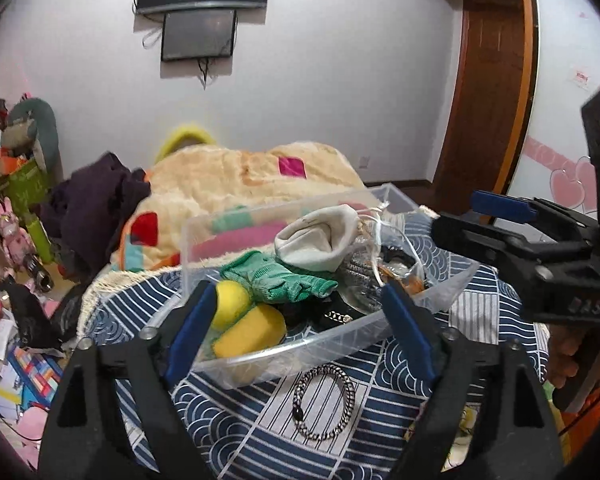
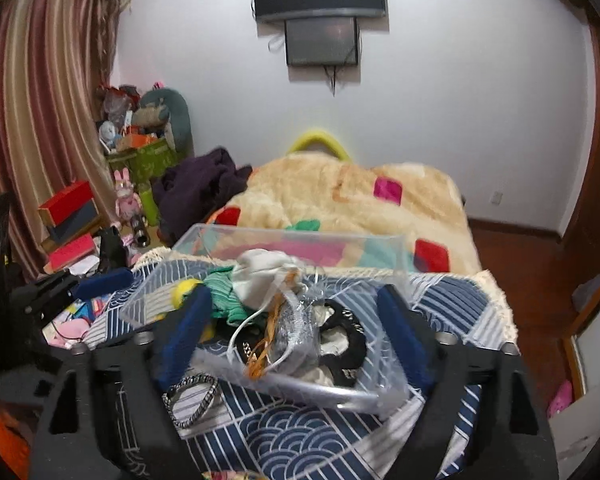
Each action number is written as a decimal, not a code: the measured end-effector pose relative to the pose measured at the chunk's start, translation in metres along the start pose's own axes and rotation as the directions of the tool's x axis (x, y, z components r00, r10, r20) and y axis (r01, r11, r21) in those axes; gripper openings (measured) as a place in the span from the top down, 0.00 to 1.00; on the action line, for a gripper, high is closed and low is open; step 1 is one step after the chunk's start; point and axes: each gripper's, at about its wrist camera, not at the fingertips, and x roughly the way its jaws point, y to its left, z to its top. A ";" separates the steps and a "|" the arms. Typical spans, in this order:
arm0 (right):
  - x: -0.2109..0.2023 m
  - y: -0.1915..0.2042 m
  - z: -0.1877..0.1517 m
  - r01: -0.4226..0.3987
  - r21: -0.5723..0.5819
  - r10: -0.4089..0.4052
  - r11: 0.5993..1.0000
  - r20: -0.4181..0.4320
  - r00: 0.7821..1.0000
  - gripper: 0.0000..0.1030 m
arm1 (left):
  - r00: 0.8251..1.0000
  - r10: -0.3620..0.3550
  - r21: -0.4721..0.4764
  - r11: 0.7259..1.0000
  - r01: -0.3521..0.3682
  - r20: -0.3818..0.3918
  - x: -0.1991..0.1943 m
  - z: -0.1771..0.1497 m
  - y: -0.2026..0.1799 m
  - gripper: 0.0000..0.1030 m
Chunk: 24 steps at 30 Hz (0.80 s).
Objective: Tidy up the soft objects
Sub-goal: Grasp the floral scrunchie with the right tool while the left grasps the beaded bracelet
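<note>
On the bed, over the blue-and-white patterned cloth, sits the clear plastic bin that holds the soft things. My left tool hangs in front of the bin's near wall with its blue pads spread wide and nothing between them. My right tool is likewise wide open and empty, its pads standing either side of the bin's near end in the right wrist view; in the left wrist view it reaches in from the right edge, above the cloth.

Inside the bin, toward its left end, lie a yellow ball and a yellow sponge, touching each other. Just behind them a green knit glove sprawls across the middle, and a white sock rests on top of the heap beyond it. Toward the bin's right end I see a grey knit piece under crinkled clear plastic, with a black band carrying a gold chain link beside it.

Outside the bin, on the cloth near its front wall, lies a silver braided bracelet, apart from the bin in the left wrist view. Beyond the bin a fluffy cream blanket with coloured patches covers the far end of the bed, and a dark purple garment is heaped at its left edge.
</note>
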 end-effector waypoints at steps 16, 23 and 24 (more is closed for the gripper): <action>-0.011 0.017 -0.072 -0.059 -0.013 0.057 0.998 -0.136 0.989 0.05 | 0.996 0.004 -0.044 0.999 -0.008 -0.092 -0.025 -0.063 0.001 0.03; 0.010 0.019 -0.110 -0.104 0.039 0.111 0.994 -0.271 0.956 0.05 | 0.981 -0.010 -0.075 0.997 -0.004 -0.194 -0.011 -0.101 0.001 0.03; 0.011 0.020 -0.112 -0.108 0.047 0.117 0.993 -0.284 0.952 0.05 | 0.979 -0.010 -0.079 0.997 -0.006 -0.205 -0.009 -0.105 0.001 0.03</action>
